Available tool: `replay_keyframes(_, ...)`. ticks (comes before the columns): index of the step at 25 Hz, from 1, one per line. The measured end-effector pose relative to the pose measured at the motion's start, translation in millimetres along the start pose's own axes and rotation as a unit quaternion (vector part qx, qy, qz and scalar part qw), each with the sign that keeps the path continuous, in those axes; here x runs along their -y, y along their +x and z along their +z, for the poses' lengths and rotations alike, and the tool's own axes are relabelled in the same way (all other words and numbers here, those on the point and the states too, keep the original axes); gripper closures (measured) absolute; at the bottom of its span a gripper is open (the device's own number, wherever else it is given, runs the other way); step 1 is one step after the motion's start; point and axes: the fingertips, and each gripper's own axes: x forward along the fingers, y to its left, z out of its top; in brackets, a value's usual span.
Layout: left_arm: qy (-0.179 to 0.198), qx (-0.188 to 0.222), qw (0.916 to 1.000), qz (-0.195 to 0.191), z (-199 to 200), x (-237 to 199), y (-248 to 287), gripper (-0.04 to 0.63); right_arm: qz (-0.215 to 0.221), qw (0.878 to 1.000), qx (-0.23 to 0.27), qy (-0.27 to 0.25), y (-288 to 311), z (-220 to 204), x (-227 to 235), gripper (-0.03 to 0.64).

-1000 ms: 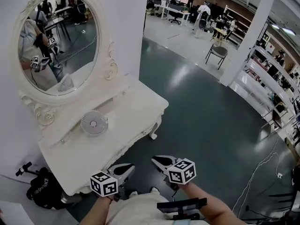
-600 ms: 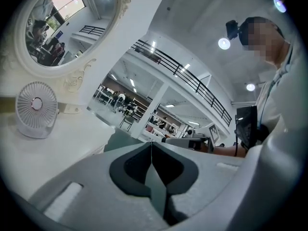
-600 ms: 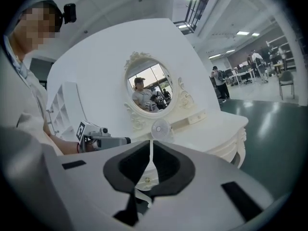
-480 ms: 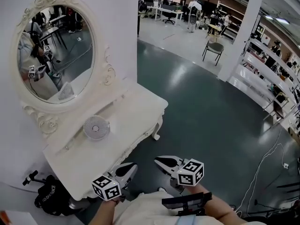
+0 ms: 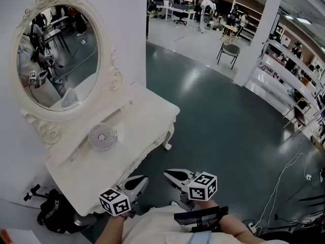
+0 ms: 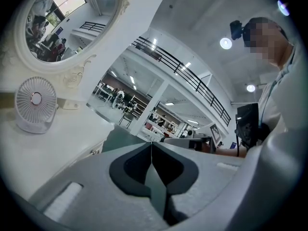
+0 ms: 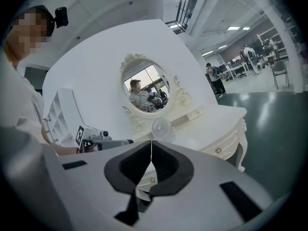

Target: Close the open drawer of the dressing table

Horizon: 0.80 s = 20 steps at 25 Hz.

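Evidently for pushing rather than grasping, both pairs of fingers (image 6: 132, 170) are pressed together on nothing: left gripper (image 6: 151, 143) closed tight, right gripper (image 7: 151, 141) just closed. Just beyond the right fingertips stands the dressing table (image 5: 152, 116). The drawer front (image 7: 219, 150) seen there looks flush, its inside hidden. Farther past the fingers, a fan (image 5: 102, 136) sits on top.

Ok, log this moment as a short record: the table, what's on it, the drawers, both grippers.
dressing table: white, against the wall, oval mirror above it
on top: small round fan, upright
drawers: knobbed front looks flush; none seen pulled out
left gripper: jaws together, nothing between them, near the table's front edge
right gripper: jaws just closed together, nothing between them, clear of the table
floor: black bag beside the table
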Motion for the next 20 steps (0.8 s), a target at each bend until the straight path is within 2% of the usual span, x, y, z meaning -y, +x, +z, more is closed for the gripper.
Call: replay_keyframes(20,-0.008,-0.007,0.9999,0.0,-5.4,0.6,-3.3,0.585,-0.001,1.0,0.001,0.015,-3.3,-1.7,-4.8,0.601)
